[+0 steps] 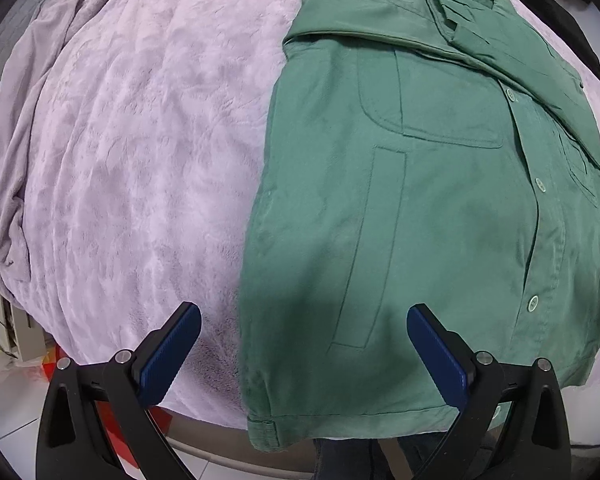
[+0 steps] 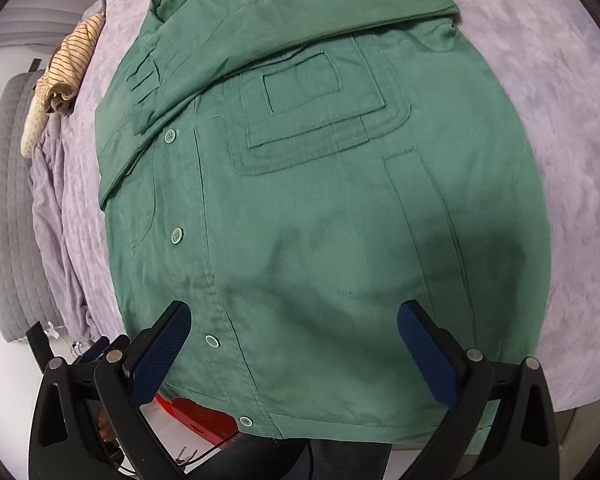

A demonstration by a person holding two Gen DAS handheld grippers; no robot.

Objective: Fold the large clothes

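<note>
Both my grippers, left [image 1: 304, 344] and right [image 2: 294, 344], gape empty over the shirt [image 2: 320, 220] hem; a shallow pinch could drop a layer, undoing the sleeves [image 2: 260, 28].

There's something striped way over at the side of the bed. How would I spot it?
Start at the green jacket spread on the lilac blanket. Look past its folded sleeve to the far left edge, beside the grey quilted headboard. The crumpled tan cloth with dark stripes lies there, the only patterned fabric around.
</note>
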